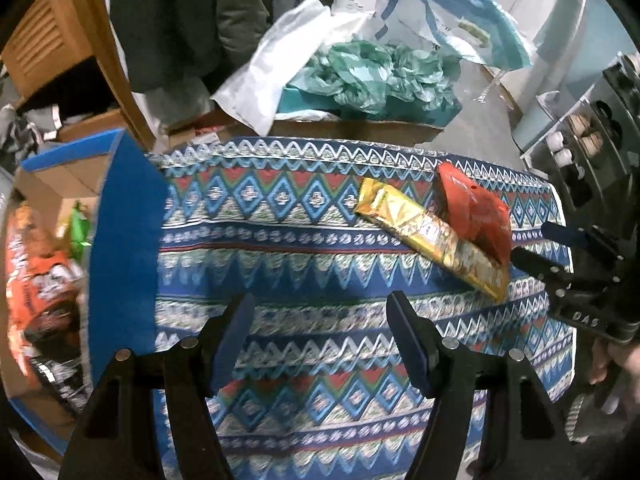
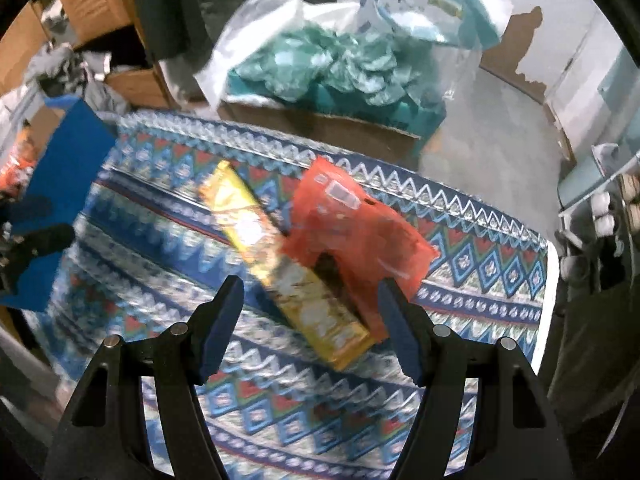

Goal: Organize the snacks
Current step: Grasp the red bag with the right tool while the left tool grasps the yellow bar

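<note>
My left gripper (image 1: 320, 320) is spread wide, holding nothing, over bare patterned cloth (image 1: 280, 240) on the desk. My right gripper (image 2: 310, 304) is spread too, jaws flanking the near end of the gold snack bar (image 2: 280, 264), not touching. The red snack pouch (image 2: 352, 232) overlaps the bar's right side, near the cloth's far right edge. Blue-rimmed cardboard box (image 1: 120, 216) at the desk's left edge holds an orange snack bag (image 1: 40, 280).

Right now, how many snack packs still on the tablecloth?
2. A long gold packet lies diagonally mid-cloth; a red pouch lies against its right side, overlapping it. More snacks sit in the blue-edged box off the cloth's left edge, some possibly hidden.
</note>
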